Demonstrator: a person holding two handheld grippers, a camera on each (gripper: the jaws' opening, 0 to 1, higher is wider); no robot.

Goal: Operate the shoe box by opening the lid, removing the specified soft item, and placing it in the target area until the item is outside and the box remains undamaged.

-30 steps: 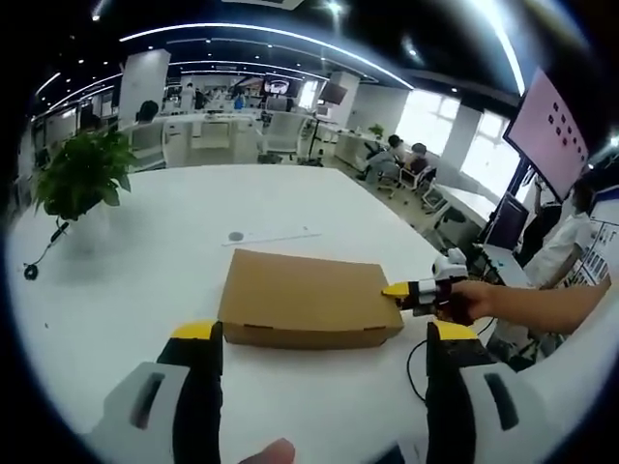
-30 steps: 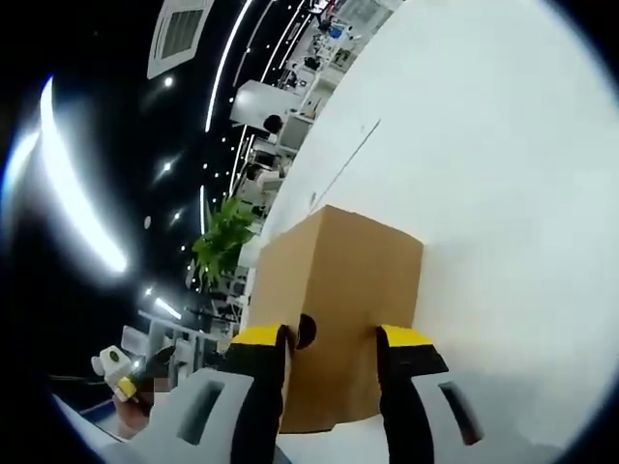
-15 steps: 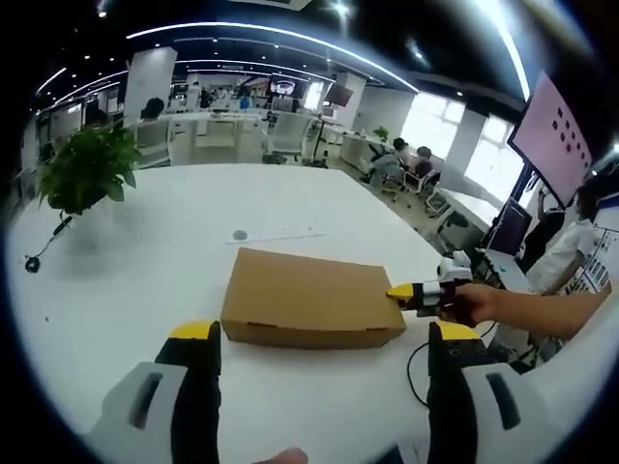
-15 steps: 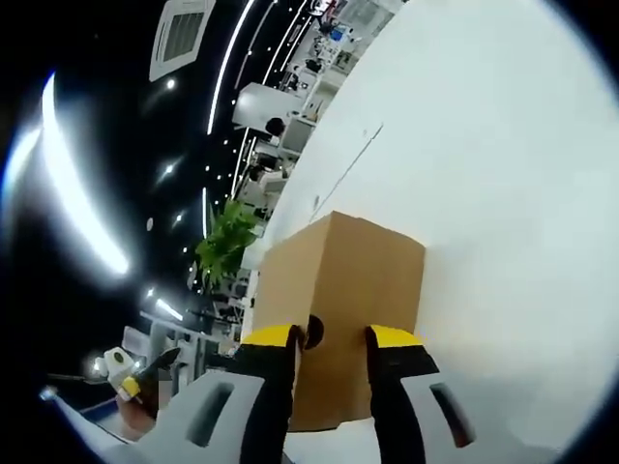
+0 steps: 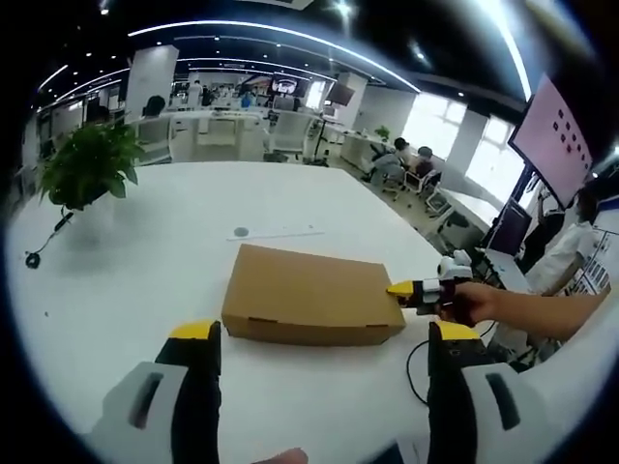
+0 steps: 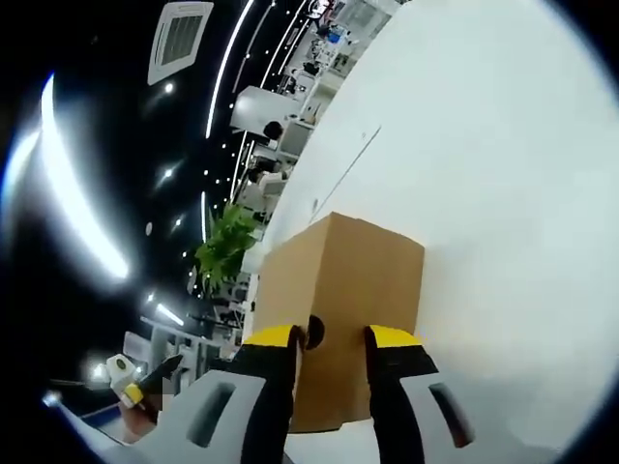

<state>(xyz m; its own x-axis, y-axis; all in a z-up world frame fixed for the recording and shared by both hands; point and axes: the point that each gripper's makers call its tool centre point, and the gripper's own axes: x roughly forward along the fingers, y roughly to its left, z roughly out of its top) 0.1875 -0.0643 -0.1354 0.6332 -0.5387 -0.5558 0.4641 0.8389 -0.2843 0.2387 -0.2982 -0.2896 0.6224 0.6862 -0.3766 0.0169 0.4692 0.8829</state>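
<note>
A green plant (image 5: pixel 85 170) is standing on the white table (image 5: pixel 155 261), far to the left of the box. A black cable (image 5: pixel 44 246) is lying by the plant. The brown box (image 5: pixel 308 296) is sitting flat on the table with its lid down. A thin strip with a small round dot (image 5: pixel 276 233) is lying on the table just behind the box.

The left gripper (image 5: pixel 321 340) is hanging in front of the box, not touching it. Its jaws are standing wide apart and holding nothing.

The right gripper (image 5: pixel 404 290) is reaching in from the right side of the box, with a hand (image 5: pixel 474 302) holding it. Its yellow tip is touching the box's right end.

In the right gripper view, the right gripper (image 6: pixel 331 336) is sitting at the end of the box (image 6: pixel 338 309). Its jaws are close together, one on each side of the end edge by a small round hole. I cannot tell if they are squeezing it.
</note>
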